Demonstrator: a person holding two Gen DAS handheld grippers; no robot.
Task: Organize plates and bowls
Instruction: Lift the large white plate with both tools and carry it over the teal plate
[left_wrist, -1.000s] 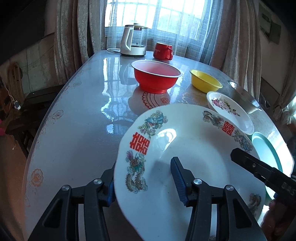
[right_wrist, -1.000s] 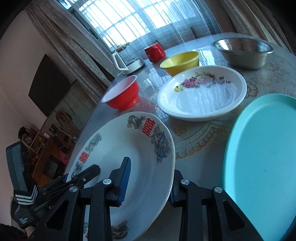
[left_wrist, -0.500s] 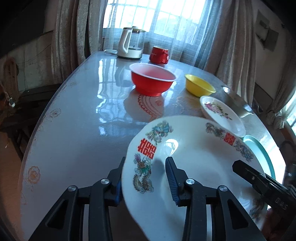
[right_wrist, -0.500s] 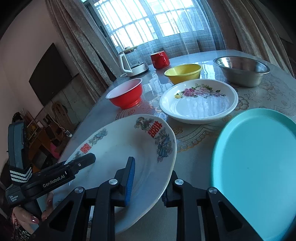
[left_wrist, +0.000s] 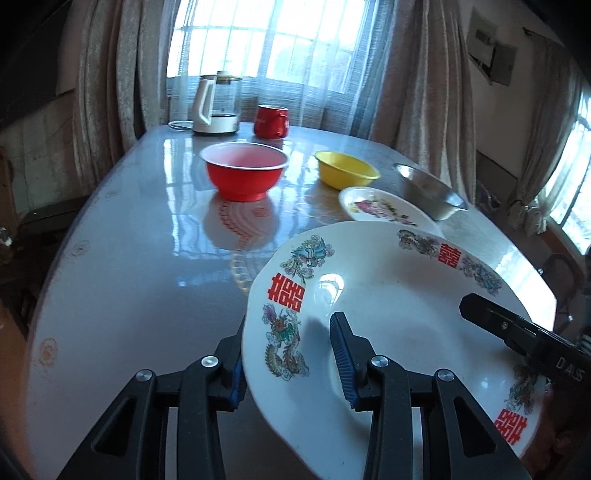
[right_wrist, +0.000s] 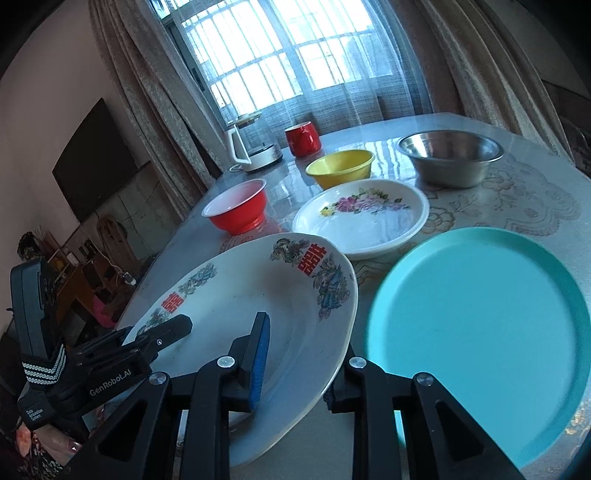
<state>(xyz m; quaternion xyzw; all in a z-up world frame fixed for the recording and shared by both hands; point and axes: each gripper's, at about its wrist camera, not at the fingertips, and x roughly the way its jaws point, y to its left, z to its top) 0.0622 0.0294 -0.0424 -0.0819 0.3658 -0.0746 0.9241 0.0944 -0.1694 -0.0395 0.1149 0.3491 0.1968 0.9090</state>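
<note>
Both grippers, left gripper (left_wrist: 291, 356) and right gripper (right_wrist: 301, 363), pinched opposite rims of the dragon plate (left_wrist: 399, 321), jaws having just closed in.

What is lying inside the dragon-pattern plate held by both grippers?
Nothing: the dragon-pattern plate is bare apart from one blue-padded finger of each gripper, left and right, over its rim. What is under the plate is covered.

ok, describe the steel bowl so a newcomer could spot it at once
Start at the big round table by the window. On the far side, behind the flowered plate and right of the yellow bowl, sits the steel bowl. It is the only bare metal dish, shiny grey and unpatterned.
</note>
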